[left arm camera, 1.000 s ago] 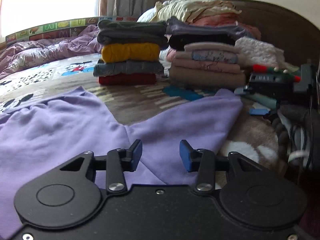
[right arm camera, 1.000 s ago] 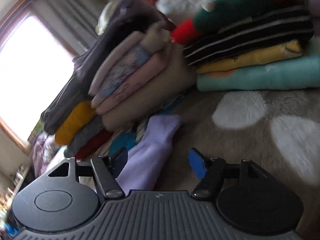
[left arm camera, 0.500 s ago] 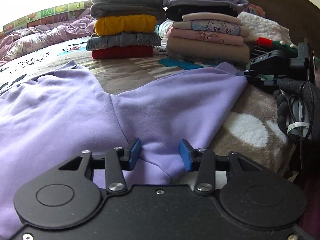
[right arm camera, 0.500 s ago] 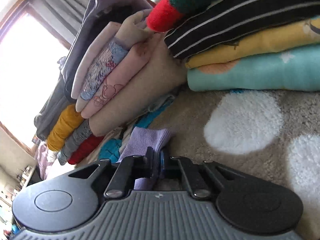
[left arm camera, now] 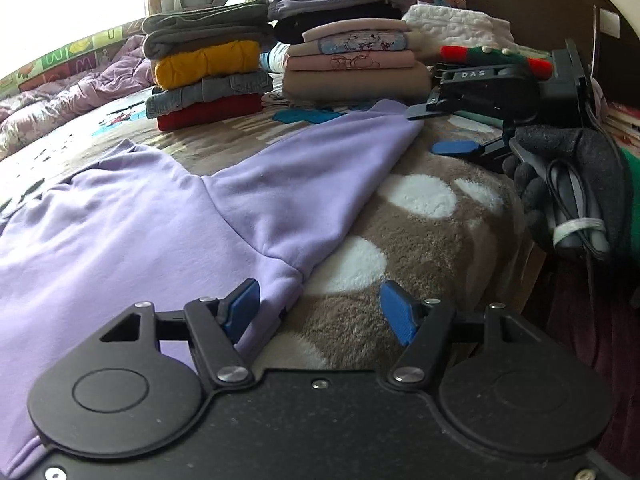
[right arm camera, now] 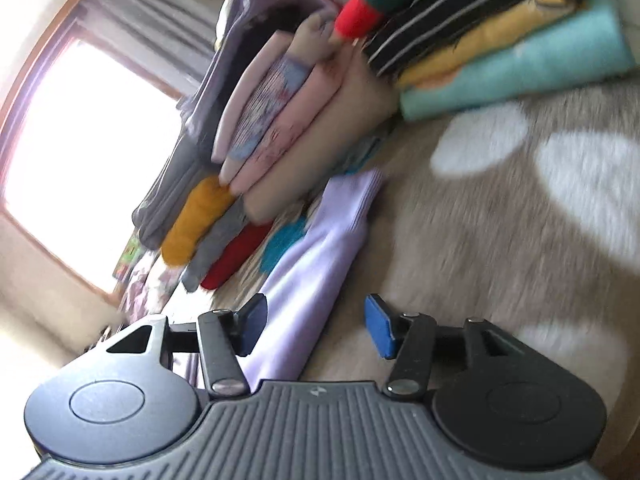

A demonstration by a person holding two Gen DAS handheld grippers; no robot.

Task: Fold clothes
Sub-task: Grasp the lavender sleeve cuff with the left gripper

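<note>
A lilac sweatshirt (left arm camera: 132, 216) was spread flat on the bed, over a brown blanket with white spots (left arm camera: 420, 232). One sleeve (left arm camera: 320, 160) was stretched out toward the far right, and its cuff (right arm camera: 356, 192) lay near the foot of the folded piles.

The left hand-held gripper (left arm camera: 320, 310) was held low at the near edge of the sweatshirt with its 2 blue pads wide apart. The left pad (left arm camera: 242, 308) was seen just beside the garment's lower corner, and the right pad was over the bare blanket. No cloth was clamped between them.

The right hand-held gripper (right arm camera: 316, 322) was also seen with its pads apart, placed on either side of the sleeve, and nothing was gripped. In the left wrist view the right hand-held gripper was seen beside the cuff, held by a hand in a dark glove (left arm camera: 568, 184).

Behind the sweatshirt, 2 stacks of folded clothes were standing: one with a yellow piece (left arm camera: 208, 62) and a red piece (left arm camera: 210, 110), the other with pink and beige pieces (left arm camera: 354, 68). A 3rd stack with a turquoise piece (right arm camera: 520, 64) was seen in the right wrist view, which was somewhat blurred.
</note>
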